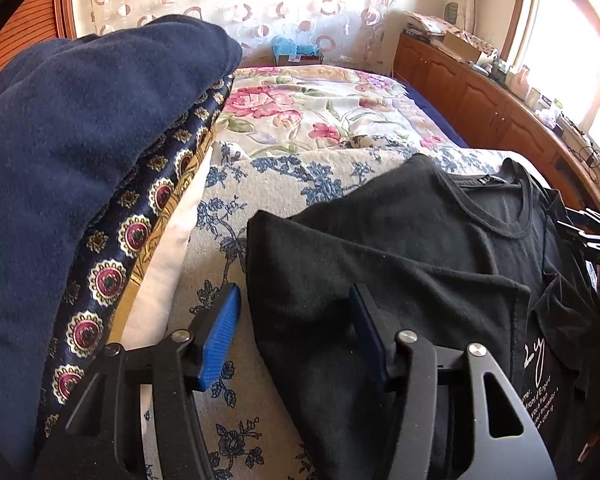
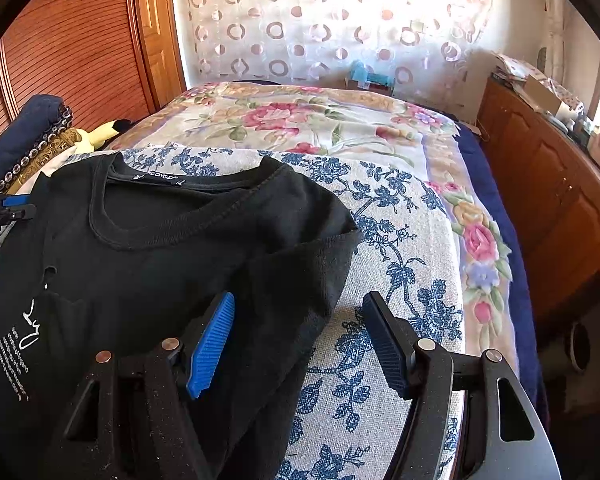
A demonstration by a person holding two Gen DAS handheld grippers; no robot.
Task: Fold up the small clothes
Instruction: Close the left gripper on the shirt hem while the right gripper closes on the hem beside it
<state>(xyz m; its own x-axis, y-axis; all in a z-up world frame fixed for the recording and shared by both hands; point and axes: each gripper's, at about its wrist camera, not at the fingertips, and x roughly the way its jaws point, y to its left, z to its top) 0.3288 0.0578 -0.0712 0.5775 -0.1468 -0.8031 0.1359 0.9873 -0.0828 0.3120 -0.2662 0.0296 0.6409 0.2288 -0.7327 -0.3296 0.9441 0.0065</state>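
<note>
A black T-shirt [image 1: 400,240] with white print lies face up on the bed's blue-flowered cloth [image 1: 276,176], collar toward the far side. My left gripper [image 1: 294,300] is open and straddles the shirt's left sleeve edge, the fabric between its blue pads. In the right wrist view the same shirt [image 2: 160,240] fills the left half. My right gripper [image 2: 298,308] is open over the shirt's right sleeve edge, left pad above the fabric, right pad above the cloth. The left gripper's tip shows at the left edge [image 2: 4,206].
A pile of navy and patterned folded cloths [image 1: 80,184] rises at the left of the bed. A pink-flowered bedspread [image 2: 300,120] covers the far half. A wooden cabinet [image 2: 548,200] with clutter runs along the right. Curtains hang behind.
</note>
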